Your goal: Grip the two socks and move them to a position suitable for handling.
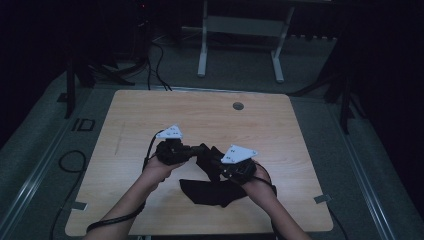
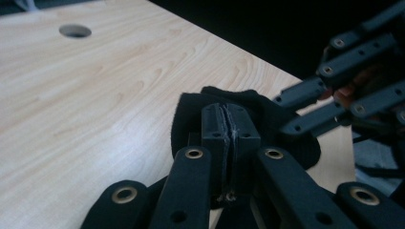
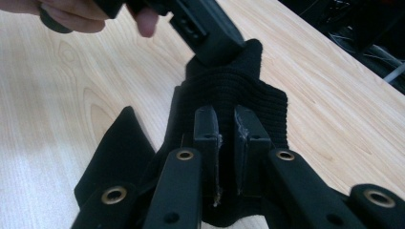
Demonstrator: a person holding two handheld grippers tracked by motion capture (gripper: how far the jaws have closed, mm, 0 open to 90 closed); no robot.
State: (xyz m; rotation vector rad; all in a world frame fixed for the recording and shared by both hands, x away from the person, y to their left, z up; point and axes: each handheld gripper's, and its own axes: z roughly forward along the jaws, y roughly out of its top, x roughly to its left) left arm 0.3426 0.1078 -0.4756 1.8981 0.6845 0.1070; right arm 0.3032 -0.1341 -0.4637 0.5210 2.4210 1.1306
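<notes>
A black knitted cloth (image 1: 210,192) lies partly on the wooden table (image 1: 200,110), and its upper end is lifted between both grippers. My left gripper (image 2: 231,112) is shut, its pads pressed flat on a thin edge of the cloth (image 2: 191,114). In the right gripper view the left gripper (image 3: 219,50) pinches the top of the ribbed cuff (image 3: 229,86). My right gripper (image 3: 227,117) is shut on a thicker fold of the same cloth. In the high view the left gripper (image 1: 197,150) and the right gripper (image 1: 215,162) stand close together, jaws pointing at each other.
A round cable hole (image 1: 238,106) sits near the table's far edge. Behind the table stands a white desk frame (image 1: 240,45). Cables (image 1: 155,65) run over the dark floor at the back left. The far half of the table is bare wood.
</notes>
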